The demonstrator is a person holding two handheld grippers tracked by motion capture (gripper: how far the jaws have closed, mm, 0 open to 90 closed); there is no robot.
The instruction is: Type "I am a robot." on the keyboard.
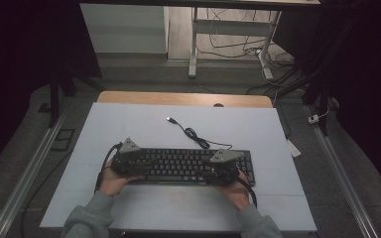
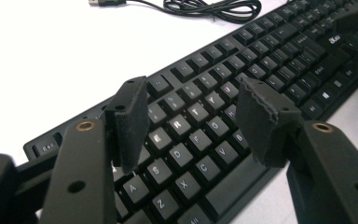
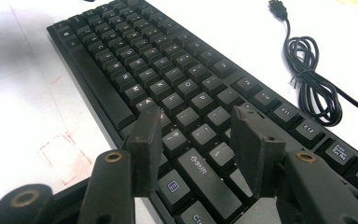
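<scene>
Jaws apart above keyboard (image 1: pixel 188 166)

Keyboard (image 1: pixel 193 166) black w/ white key legends; its cable (image 1: pixel 193 134) black too. Table (image 1: pixel 129 129) white, faint red marks near front edge. Sleeves (image 1: pixel 87 218) grey-green.

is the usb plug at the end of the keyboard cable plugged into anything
No, the usb plug lies loose on the white table, beyond the keyboard.

High view: dim, with dark surroundings and an evenly lit table (image 1: pixel 144 129). Both gripper views: the table surface is overexposed to white, the near jaws are soft, and the keyboard (image 2: pixel 242 79) blurs toward its far end.
</scene>
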